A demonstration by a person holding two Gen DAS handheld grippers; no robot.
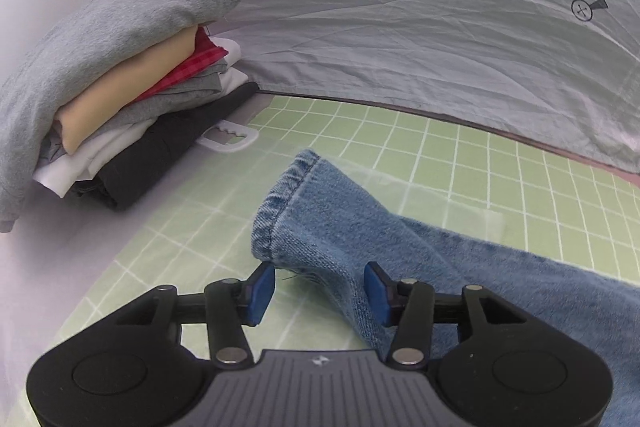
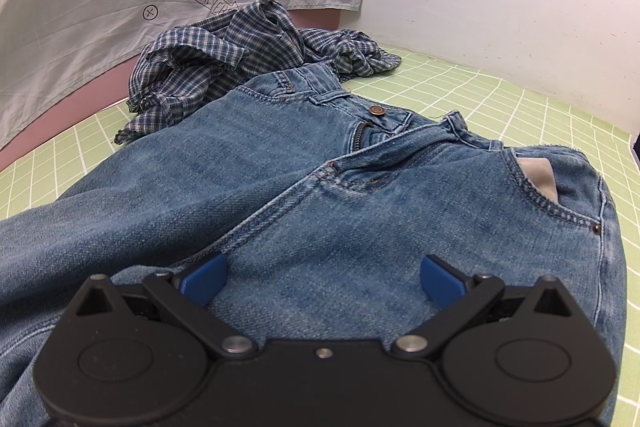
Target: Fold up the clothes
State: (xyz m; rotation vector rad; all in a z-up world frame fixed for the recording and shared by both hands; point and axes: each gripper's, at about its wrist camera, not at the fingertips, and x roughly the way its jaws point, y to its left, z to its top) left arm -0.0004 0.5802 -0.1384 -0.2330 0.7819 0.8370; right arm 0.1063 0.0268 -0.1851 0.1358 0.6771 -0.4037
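Lying across the green grid mat (image 1: 360,131), the jeans (image 2: 304,187) are spread out but not yet folded. Their waistband, with the button and the open zipper, is at the far end in the right wrist view, and one leg hem (image 1: 280,203) reaches toward the other side, near the stack of folded clothes (image 1: 120,99).

The left gripper (image 1: 320,291) stands at the corner of that hem. Its blue pads are about half open, with the edge of the denim between them, but they do not press on it, so nothing is held there. The right gripper (image 2: 324,279) hovers over the thigh part of the jeans, its pads wide apart and also empty.

From here I see some risks. If the left gripper closes where it is now, it may catch only one layer of the hem, and then the leg would open or twist when lifted. If the leg is carried too far toward the left, it may push against the stack, which leans a little under the grey sweater (image 1: 100,35), and the stack could slide. On the right side, the crumpled plaid shirt (image 2: 240,55) is touching the waistband. A fold made toward that end could drag the shirt along or land on top of it, and the result would be uneven.
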